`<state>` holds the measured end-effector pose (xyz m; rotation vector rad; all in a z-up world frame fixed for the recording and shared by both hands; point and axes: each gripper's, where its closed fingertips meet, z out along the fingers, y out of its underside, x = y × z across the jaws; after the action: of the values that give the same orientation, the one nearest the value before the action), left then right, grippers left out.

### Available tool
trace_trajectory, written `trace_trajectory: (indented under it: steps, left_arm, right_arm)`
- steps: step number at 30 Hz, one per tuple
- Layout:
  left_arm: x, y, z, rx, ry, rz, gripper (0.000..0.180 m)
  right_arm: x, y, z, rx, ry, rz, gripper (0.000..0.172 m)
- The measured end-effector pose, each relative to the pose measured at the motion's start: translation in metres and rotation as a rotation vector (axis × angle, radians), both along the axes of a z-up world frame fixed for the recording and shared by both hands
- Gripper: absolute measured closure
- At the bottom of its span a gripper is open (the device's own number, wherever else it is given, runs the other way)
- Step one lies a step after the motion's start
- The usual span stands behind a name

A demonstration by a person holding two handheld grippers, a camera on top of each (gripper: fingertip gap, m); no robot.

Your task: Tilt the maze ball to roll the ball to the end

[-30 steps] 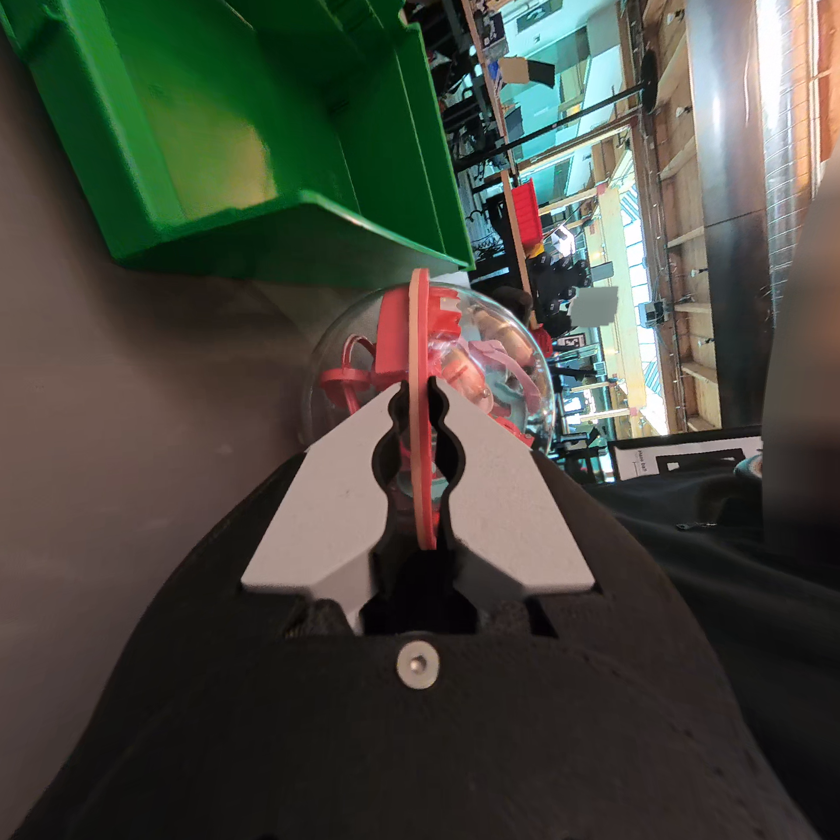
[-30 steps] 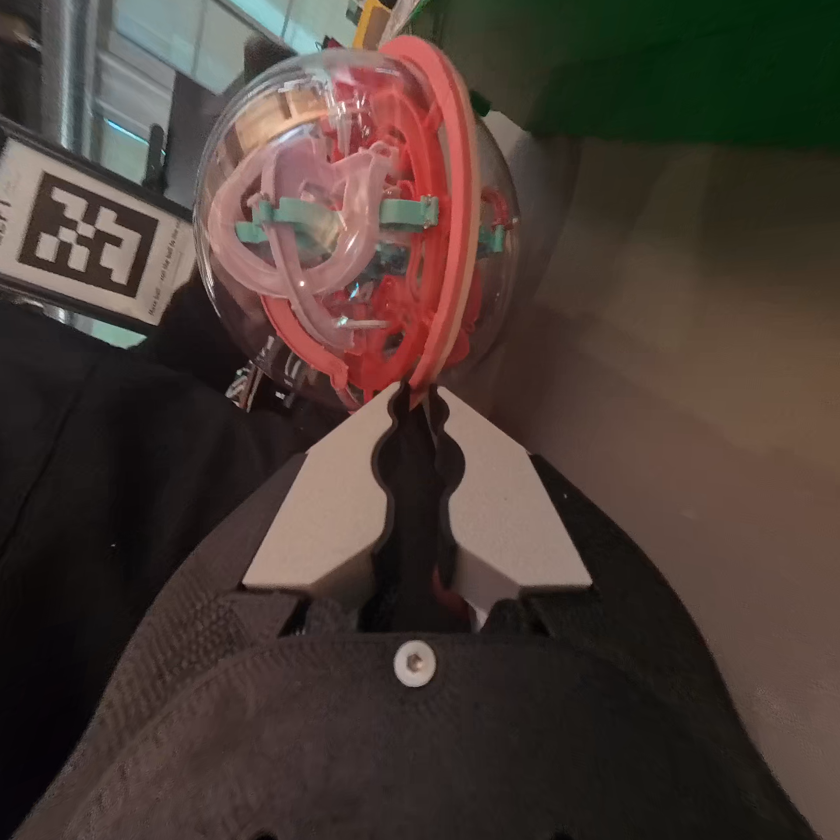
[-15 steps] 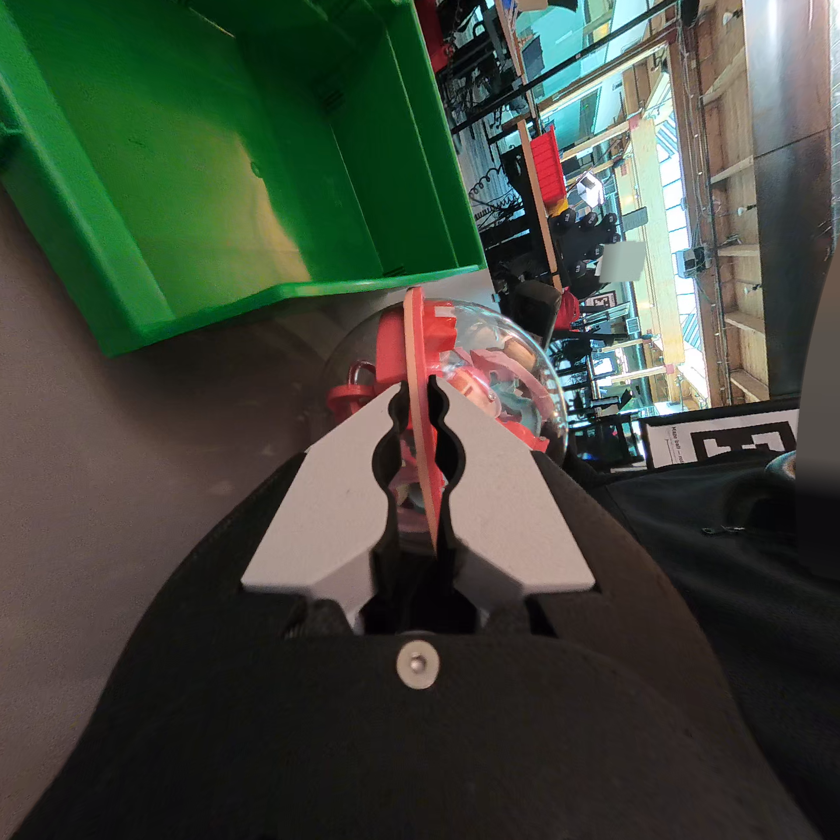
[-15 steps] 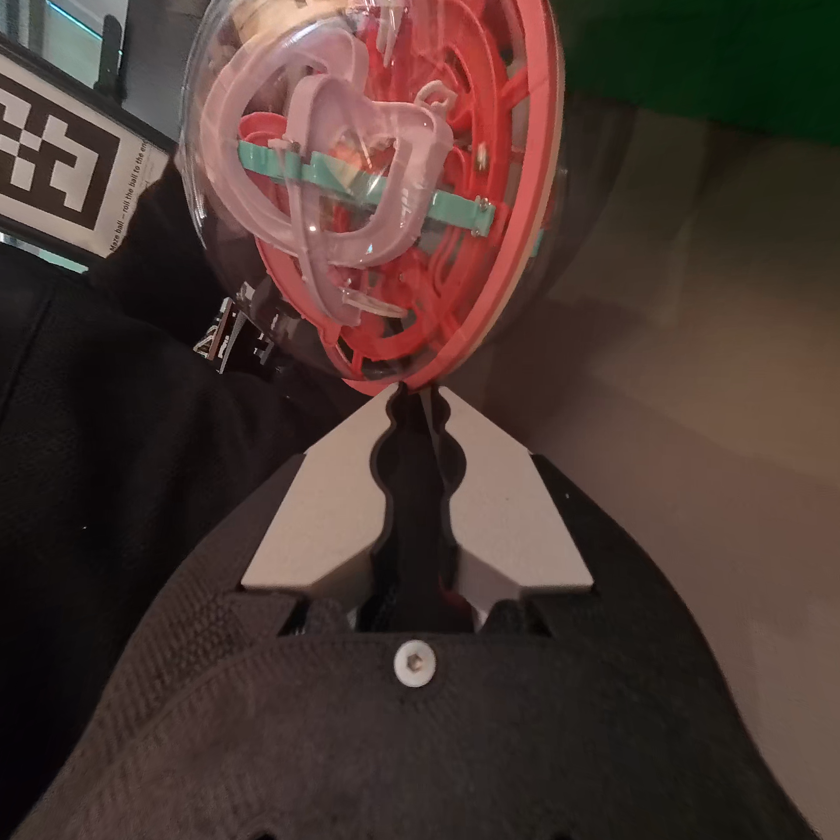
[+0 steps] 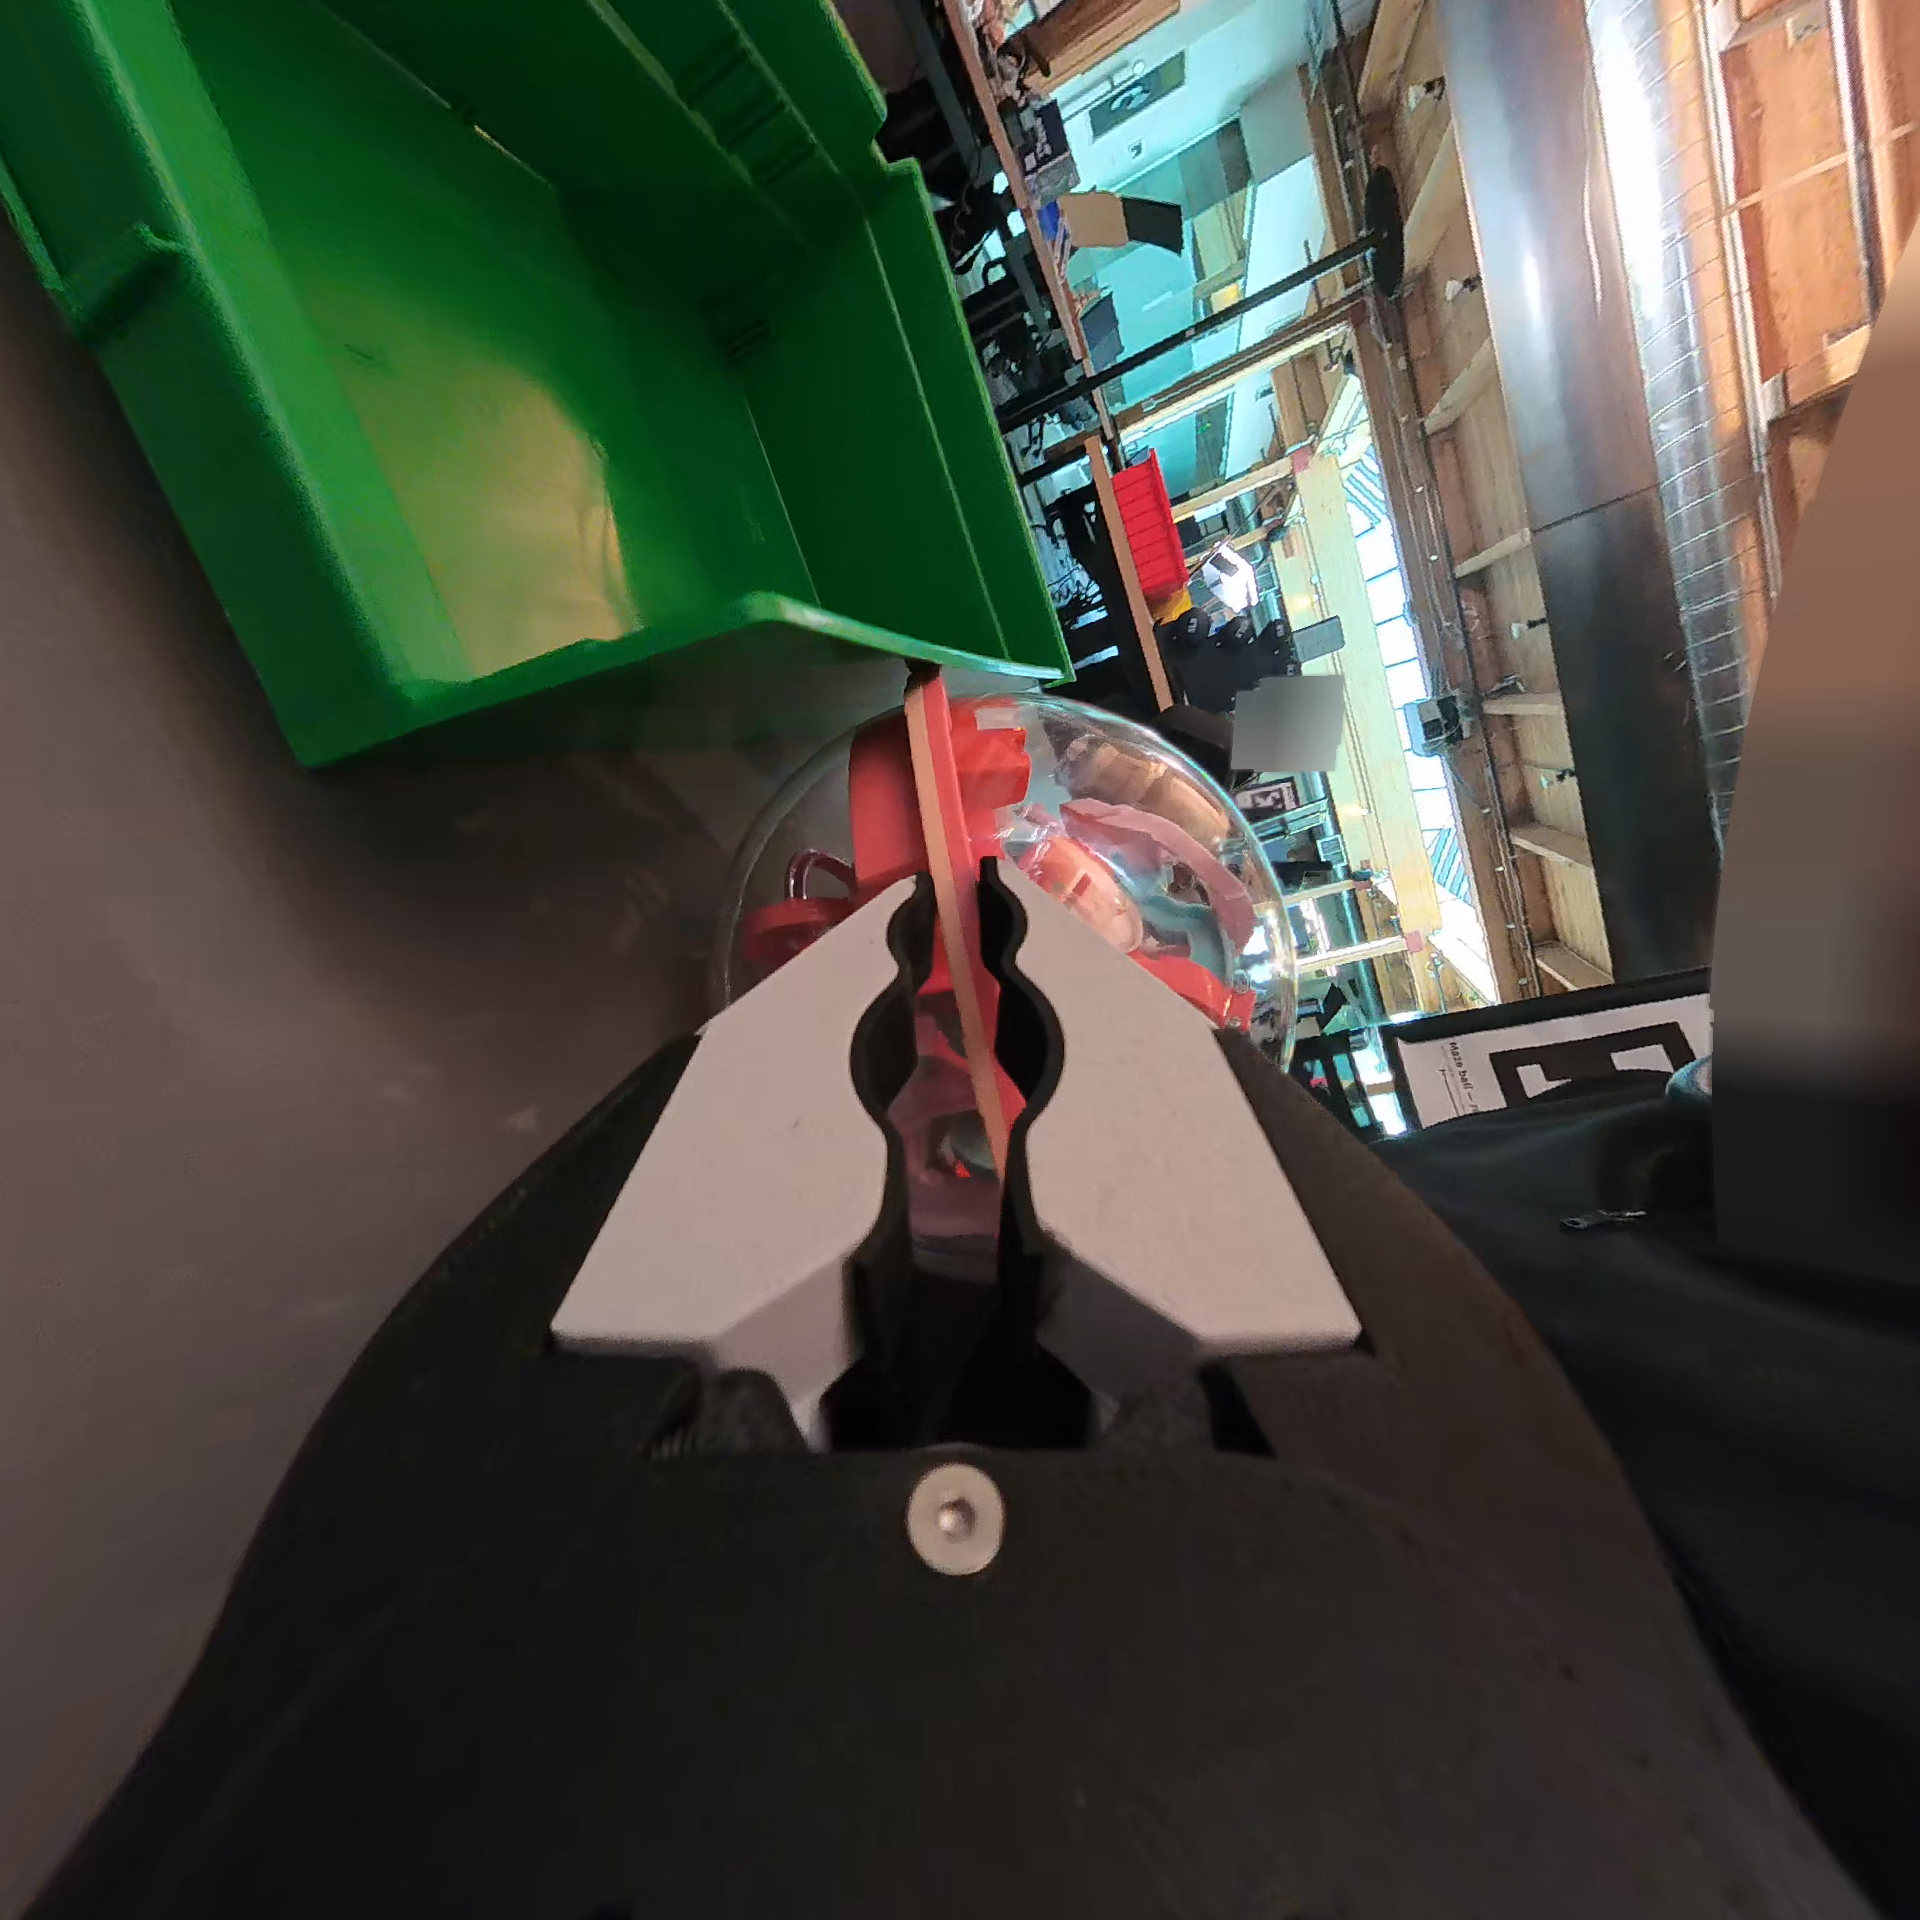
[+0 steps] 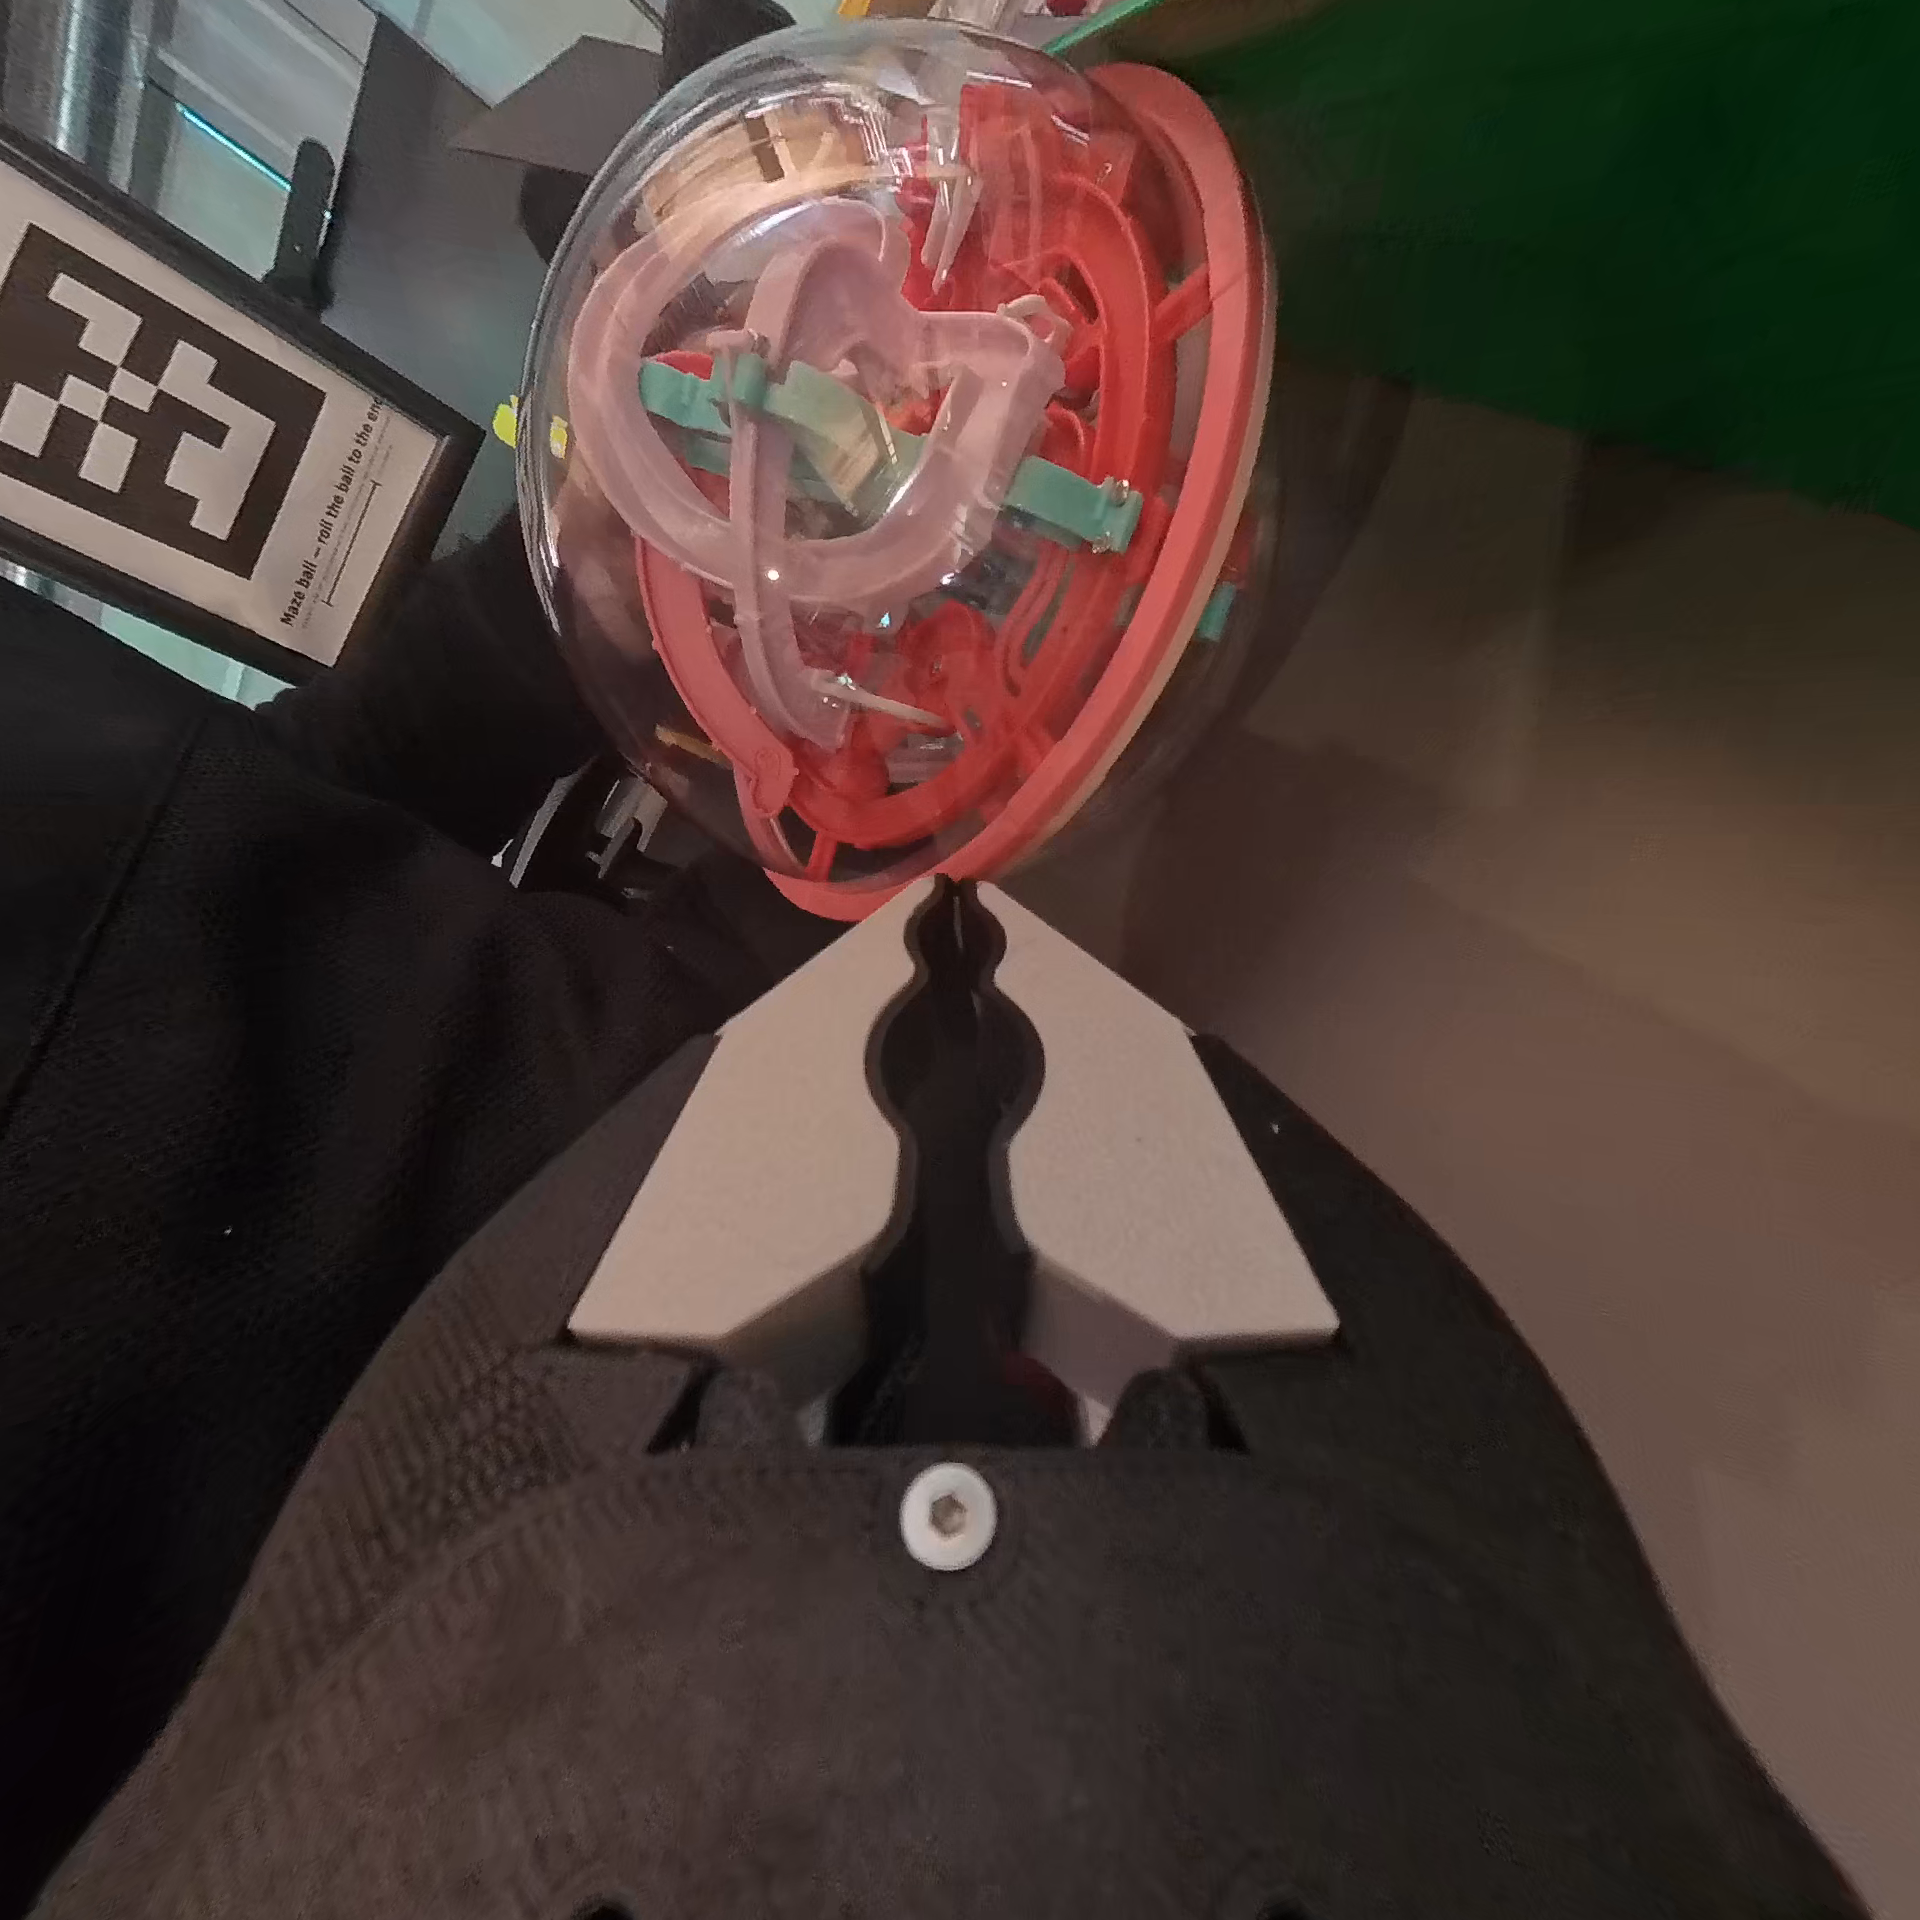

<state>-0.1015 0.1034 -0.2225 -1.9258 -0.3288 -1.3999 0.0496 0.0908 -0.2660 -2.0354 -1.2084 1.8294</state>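
Looking first at the maze ball, we see a clear sphere with red, pink and teal tracks inside and a red rim running round its middle. It is held up above the grey surface, just in front of the near edge of a green bin.

In the left wrist view the left tool is clamped on that rim: the thin red band passes between its two grey fingers, and both tips press against it, one on each side.

In the right wrist view the right tool sits just below the lowest part of the rim. Its fingertips meet together with nothing between them, and whether they touch the rim's edge above them we cannot tell.

To the left of the ball in that view stands a framed card with a black and white square pattern, and dark fabric fills the lower left. Behind the bin, the left view shows a busy workshop hall.
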Motion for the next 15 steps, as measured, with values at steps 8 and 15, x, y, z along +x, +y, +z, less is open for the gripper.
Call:
trace_trajectory:
  steps: [8,15]
  left_arm:
    - [-0.002,-0.006,-0.001,0.049,-0.014,0.018,0.174]
    - [-0.001,-0.012,0.005,0.137,-0.019,0.024,0.174]
  right_arm:
    - [-0.001,0.000,0.003,0.000,0.026,-0.018,0.168]
    - [-0.003,-0.002,0.003,-0.023,0.049,-0.020,0.160]
